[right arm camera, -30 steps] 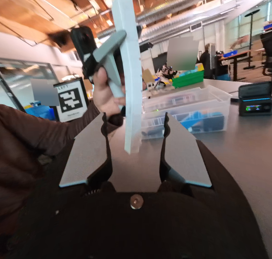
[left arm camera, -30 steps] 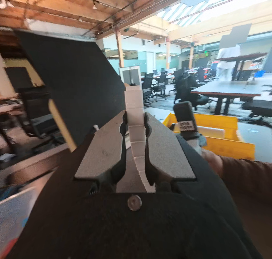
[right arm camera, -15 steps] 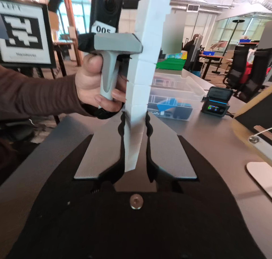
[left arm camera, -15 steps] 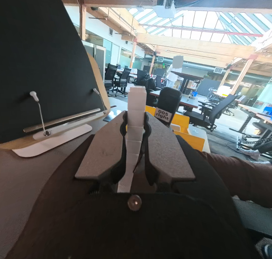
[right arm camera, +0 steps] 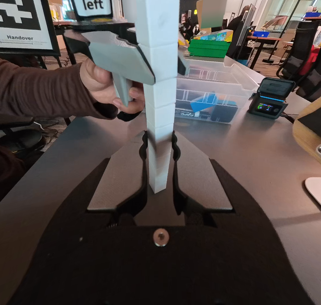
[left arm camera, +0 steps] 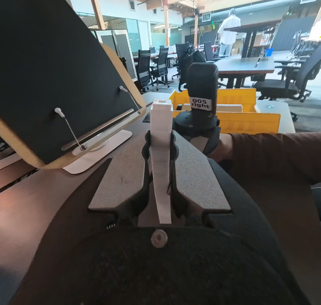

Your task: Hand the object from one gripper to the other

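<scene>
A long white bar of stacked blocks (left arm camera: 160,149) stands upright between my left gripper's (left arm camera: 159,140) pads, which press on it from both sides. In the right wrist view the same bar (right arm camera: 158,88) runs up from my right gripper (right arm camera: 159,140), whose pads press on its lower end. Higher up, the left gripper's grey finger (right arm camera: 121,60) presses against the bar, with a hand on its handle. In the left wrist view the right gripper's body (left arm camera: 199,121) shows just behind the bar; its fingertips are hidden there. Both grippers hold the bar above the table.
A black board on a wooden stand (left arm camera: 52,71) stands at the left, and a yellow bin (left arm camera: 246,121) lies behind. A clear plastic box (right arm camera: 217,95), a small black device with a screen (right arm camera: 267,105) and a green bin (right arm camera: 208,48) are on the grey table (right arm camera: 243,158). Left tips to right tips: about 7 cm.
My right gripper stood open around the bar's lower end a second ago and has shut on it. The left gripper has kept its hold. Both views have swung while the bar stayed held.
</scene>
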### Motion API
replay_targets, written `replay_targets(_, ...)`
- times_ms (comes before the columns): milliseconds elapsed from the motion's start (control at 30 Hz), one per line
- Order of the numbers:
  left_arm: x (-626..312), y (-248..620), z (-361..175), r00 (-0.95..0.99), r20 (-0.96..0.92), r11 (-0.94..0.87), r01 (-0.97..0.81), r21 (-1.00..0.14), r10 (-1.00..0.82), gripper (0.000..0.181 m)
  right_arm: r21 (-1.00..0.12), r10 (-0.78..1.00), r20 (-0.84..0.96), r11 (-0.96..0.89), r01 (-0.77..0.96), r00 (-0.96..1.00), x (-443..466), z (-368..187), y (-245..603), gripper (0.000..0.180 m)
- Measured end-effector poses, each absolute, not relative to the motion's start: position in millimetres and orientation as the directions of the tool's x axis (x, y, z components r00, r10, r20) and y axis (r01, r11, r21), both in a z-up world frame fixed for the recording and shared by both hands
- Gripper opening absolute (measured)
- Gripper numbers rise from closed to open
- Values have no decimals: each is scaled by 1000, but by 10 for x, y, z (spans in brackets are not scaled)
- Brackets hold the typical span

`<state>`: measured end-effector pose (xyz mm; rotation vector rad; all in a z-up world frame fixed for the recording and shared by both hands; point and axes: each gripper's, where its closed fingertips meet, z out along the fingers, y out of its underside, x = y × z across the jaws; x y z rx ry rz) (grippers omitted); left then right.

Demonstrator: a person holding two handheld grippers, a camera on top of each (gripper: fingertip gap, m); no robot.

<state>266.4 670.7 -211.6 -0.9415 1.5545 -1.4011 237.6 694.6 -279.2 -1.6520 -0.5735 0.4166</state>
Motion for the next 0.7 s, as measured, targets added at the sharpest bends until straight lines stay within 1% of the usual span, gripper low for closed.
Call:
replay_targets(233, 2670, 6728, -2140, -378, -8, 20, -29, -999, -926, 19, -985, 581, 44, -109, 131, 813, 2378, -2806, 6954, 24)
replay_targets(533, 2654, 6749, -2152, -386, 24, -2, -57, -998, -922, 19, -988, 584, 23, -113, 109, 812, 2369, -2808, 6965, 24)
replay_targets(700, 2643, 6725, -2148, -401, -2, 30, -62, -998, -916, 19, -973, 613, -39, -202, 109, 789, 2322, -2982, 6987, 27)
